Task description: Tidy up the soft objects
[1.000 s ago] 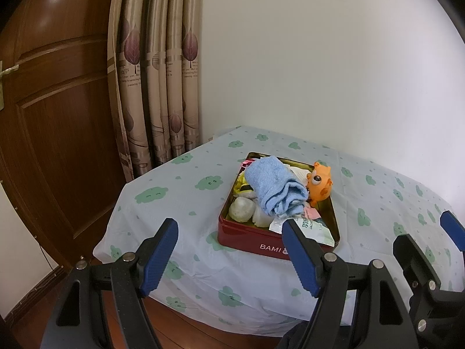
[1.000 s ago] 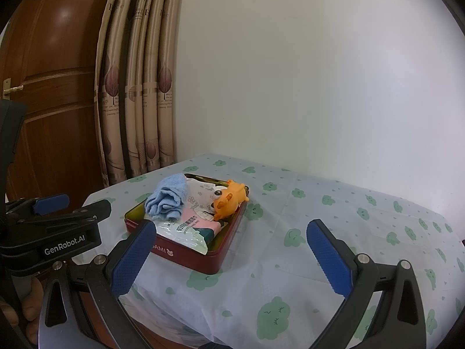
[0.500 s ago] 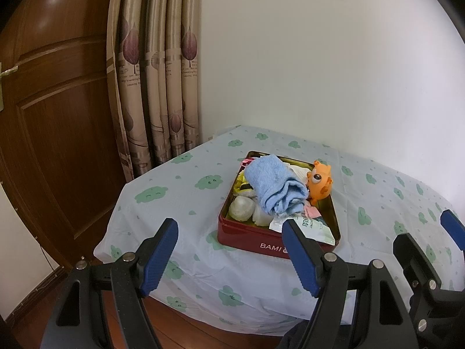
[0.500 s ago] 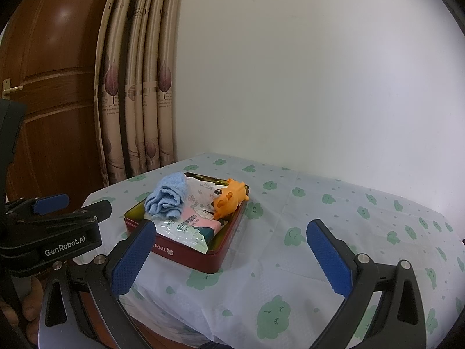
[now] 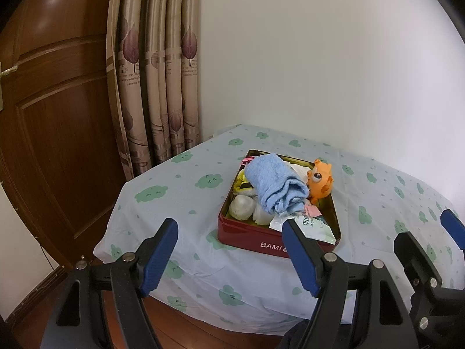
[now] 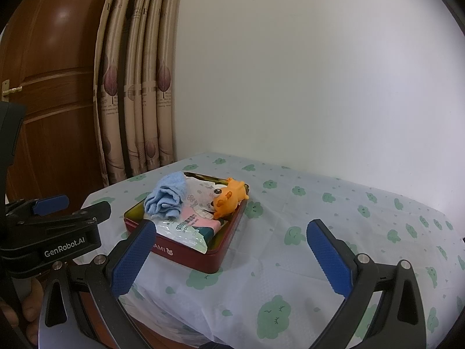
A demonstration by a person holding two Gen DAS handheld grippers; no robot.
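The blue towel (image 5: 276, 186), orange toy (image 5: 319, 181) and packets are seen piled in the red tin (image 5: 252, 237) on the counter (image 5: 180, 192). Both grippers (image 5: 229, 258) (image 6: 229, 258) are held back, fingers spread, nothing gripped. Sorting just finished, or unpacking ahead, cannot be decided.

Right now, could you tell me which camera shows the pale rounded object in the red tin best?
The left wrist view: the pale rounded object lies exposed in the red tin, beside the blue towel. In the right wrist view, that towel hides it.
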